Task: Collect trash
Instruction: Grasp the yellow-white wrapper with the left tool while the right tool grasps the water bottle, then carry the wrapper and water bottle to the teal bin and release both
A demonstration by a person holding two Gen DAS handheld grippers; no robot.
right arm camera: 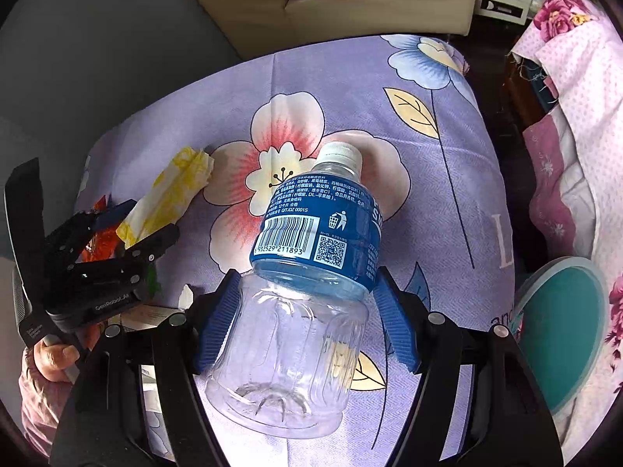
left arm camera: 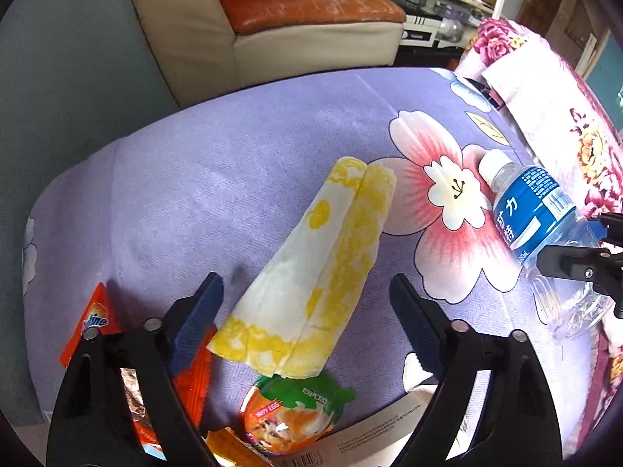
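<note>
An empty clear plastic bottle (right arm camera: 307,272) with a blue label and white cap lies between the blue pads of my right gripper (right arm camera: 305,303), which is shut on its lower body. The bottle also shows in the left wrist view (left arm camera: 541,229). My left gripper (left arm camera: 307,292) is open, with a folded yellow-and-white paper napkin (left arm camera: 319,276) lying between its fingers on the purple floral cloth (left arm camera: 218,179). An orange snack packet (left arm camera: 292,416), a red sachet (left arm camera: 93,319) and a white paper box (left arm camera: 373,436) lie below the left gripper.
A beige sofa with an orange cushion (left arm camera: 303,7) stands beyond the table's far edge. Pink floral fabric (left arm camera: 553,97) is piled at the right. A teal round lid (right arm camera: 564,330) sits at the right edge in the right wrist view.
</note>
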